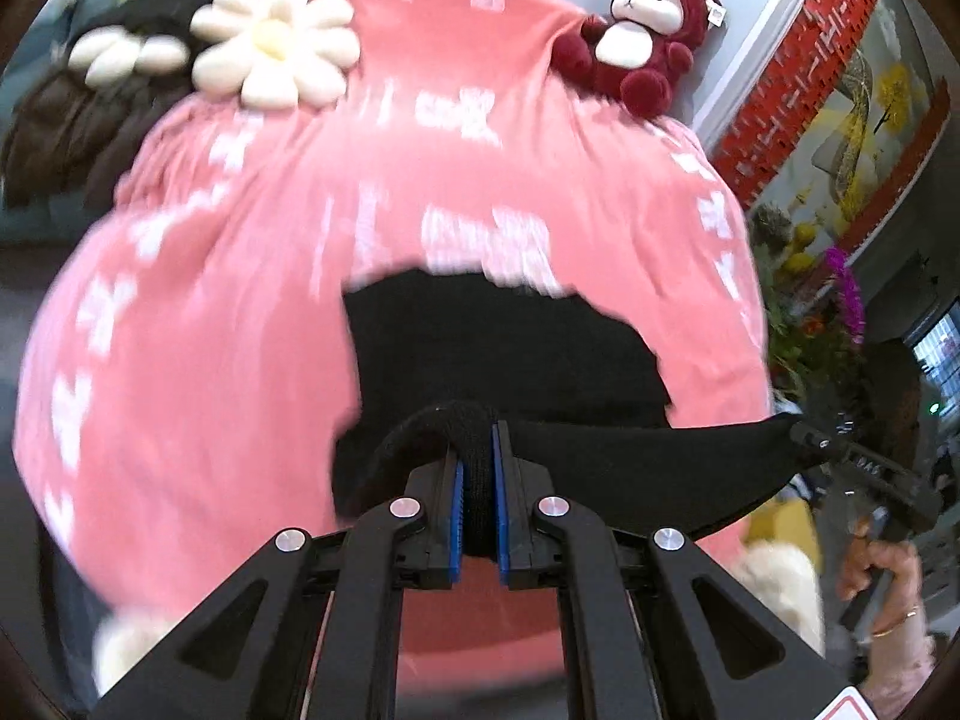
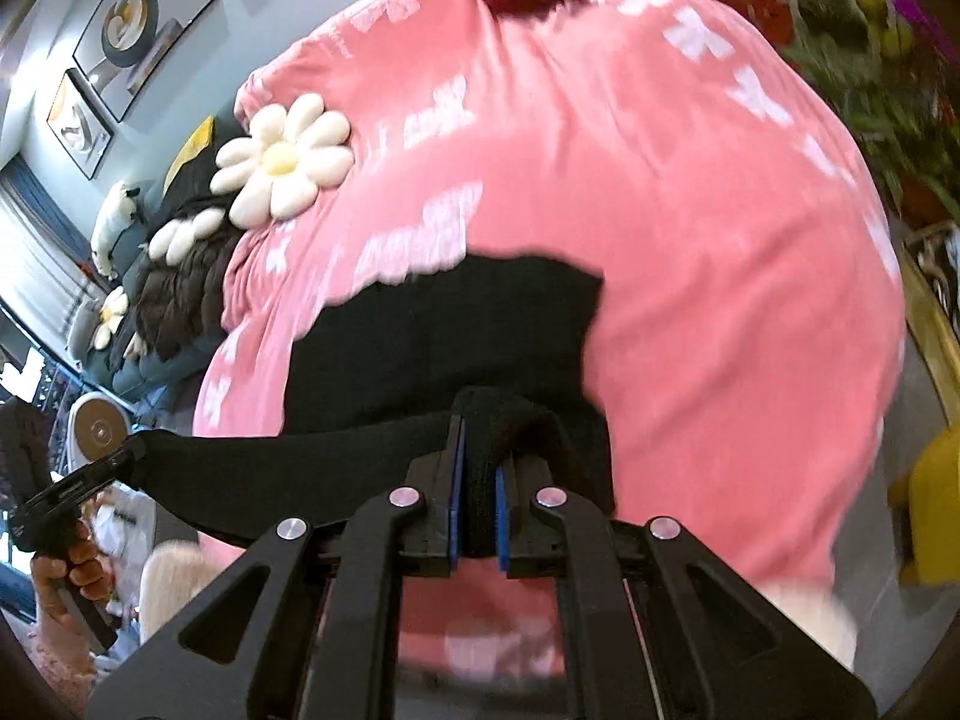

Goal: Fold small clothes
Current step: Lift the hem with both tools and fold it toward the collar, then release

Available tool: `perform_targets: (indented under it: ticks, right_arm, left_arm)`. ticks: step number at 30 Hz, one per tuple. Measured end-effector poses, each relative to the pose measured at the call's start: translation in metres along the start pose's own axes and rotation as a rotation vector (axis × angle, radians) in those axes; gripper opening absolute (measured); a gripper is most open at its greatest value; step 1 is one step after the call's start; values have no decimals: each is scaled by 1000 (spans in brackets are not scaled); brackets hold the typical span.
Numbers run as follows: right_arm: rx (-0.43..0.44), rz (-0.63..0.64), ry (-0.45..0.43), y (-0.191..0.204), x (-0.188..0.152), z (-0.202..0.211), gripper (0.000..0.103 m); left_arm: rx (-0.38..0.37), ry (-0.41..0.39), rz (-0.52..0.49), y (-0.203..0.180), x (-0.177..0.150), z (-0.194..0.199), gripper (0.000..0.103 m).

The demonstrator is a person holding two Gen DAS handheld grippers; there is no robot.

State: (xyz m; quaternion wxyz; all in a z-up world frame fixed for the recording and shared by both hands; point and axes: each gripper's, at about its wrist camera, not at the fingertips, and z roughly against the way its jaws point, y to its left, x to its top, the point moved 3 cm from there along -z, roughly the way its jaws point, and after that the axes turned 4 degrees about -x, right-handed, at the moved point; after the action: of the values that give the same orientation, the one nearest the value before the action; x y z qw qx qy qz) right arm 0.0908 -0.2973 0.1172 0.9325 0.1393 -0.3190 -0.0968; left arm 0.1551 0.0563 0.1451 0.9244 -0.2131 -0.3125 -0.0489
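Note:
A black knit garment (image 1: pixel 504 348) lies partly on a pink blanket (image 1: pixel 240 300), with its near edge lifted and stretched between both grippers. My left gripper (image 1: pixel 477 450) is shut on one end of that edge. My right gripper (image 2: pixel 478 438) is shut on the other end; the garment (image 2: pixel 438 336) hangs from it toward the blanket (image 2: pixel 690 240). The right gripper also shows at the right of the left wrist view (image 1: pixel 807 435), and the left gripper at the left of the right wrist view (image 2: pixel 129 459).
A white daisy cushion (image 1: pixel 273 45) and a dark red plush toy (image 1: pixel 639 36) sit at the blanket's far side. A brown jacket (image 1: pixel 66 120) lies on a blue sofa at far left. Flowers (image 1: pixel 828 300) stand at right. A yellow object (image 2: pixel 933 498) is at right.

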Motion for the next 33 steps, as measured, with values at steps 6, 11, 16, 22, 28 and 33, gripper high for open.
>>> perform_targets:
  ticks: [6, 11, 16, 22, 28, 33]
  right_arm:
    - [-165, -30, -17, -7, 78, -110, 44]
    - [-150, -27, -27, -10, 57, -117, 44]
    - [-172, 50, 42, -20, 18, -127, 44]
    - [-154, 42, 65, -27, 45, -155, 45]
    - [-182, 71, 99, -29, 78, -201, 55]
    - [-57, 67, 140, -25, 87, -223, 2]
  left_arm:
    - [161, 24, 114, 37, 84, -117, 14]
    - [195, 83, 106, 52, 79, -156, 14]
    - [195, 103, 5, 52, 38, -149, 31]
    - [214, 143, 8, 65, 31, -171, 31]
    - [139, 158, 60, 82, 69, -205, 48]
    - [142, 206, 22, 94, 82, -240, 19]
